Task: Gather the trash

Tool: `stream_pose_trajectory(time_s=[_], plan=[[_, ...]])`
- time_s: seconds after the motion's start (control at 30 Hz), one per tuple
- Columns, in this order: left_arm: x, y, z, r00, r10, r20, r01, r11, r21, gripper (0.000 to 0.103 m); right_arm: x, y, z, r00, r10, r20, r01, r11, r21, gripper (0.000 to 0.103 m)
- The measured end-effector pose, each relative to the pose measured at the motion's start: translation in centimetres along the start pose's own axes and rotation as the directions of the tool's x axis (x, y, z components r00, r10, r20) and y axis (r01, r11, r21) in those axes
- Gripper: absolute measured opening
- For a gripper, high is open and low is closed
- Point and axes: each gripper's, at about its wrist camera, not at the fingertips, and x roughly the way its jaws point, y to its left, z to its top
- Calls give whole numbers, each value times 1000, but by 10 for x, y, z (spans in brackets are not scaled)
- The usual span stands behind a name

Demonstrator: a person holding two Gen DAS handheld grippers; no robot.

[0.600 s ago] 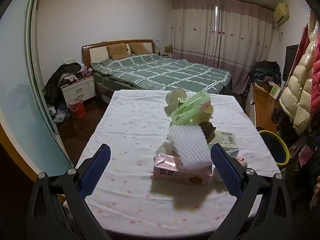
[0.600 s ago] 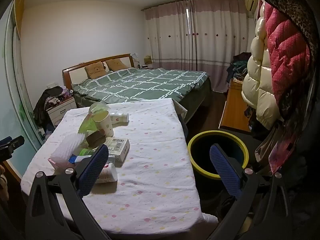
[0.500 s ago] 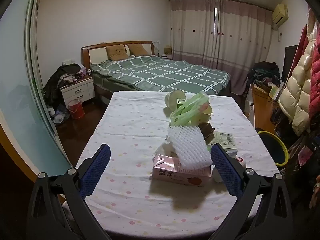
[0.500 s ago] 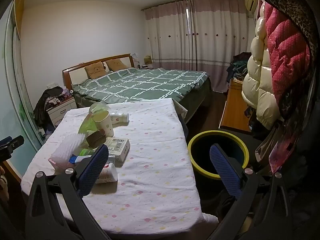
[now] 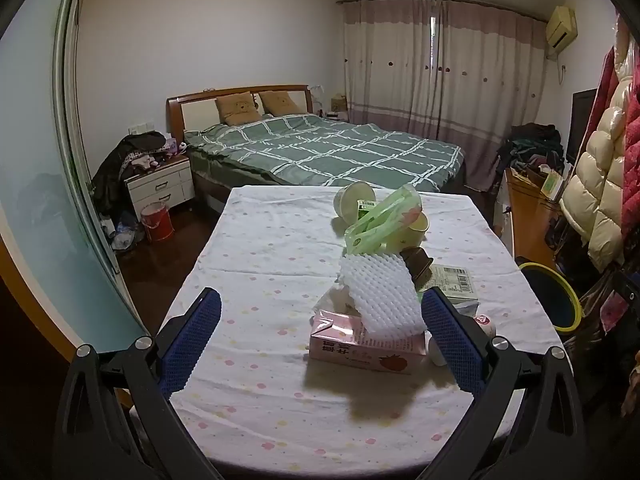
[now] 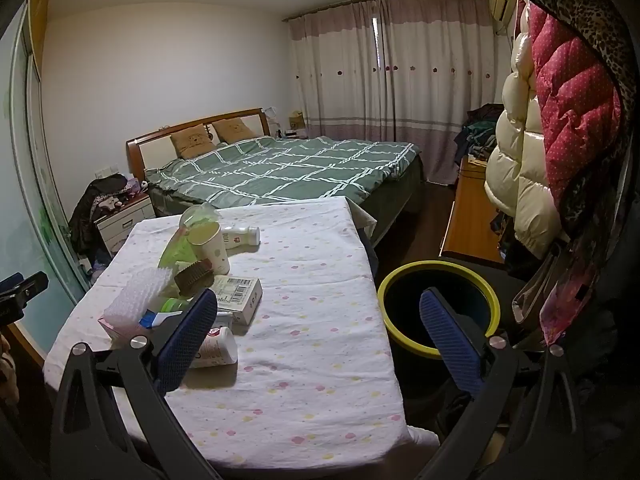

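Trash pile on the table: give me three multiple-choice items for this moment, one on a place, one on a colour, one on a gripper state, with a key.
1. Where does the white foam net lie?
A. on top of the pink carton
B. inside the bin
C. on the bed

2. What colour is the rim of the bin beside the table?
A. red
B. yellow
C. white

3. How does the left gripper stand?
A. shut on the carton
B. shut on nothing
C. open, holding nothing

Key: 1 A, the left wrist view shows the net draped over the carton's top. 2 B, the right wrist view shows a yellow ring around the dark bin. 3 C, its blue pads stand wide apart and press on nothing; the right gripper is open too.
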Motion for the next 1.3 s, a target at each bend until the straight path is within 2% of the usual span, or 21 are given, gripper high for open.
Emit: stream_pose_trajectory(time_s=[1.3], plan=[[-4,3,-2,1000,4,-6,-4,1000,12,99,9,4,-7,1000,5,-4,-5,1000,4,97]])
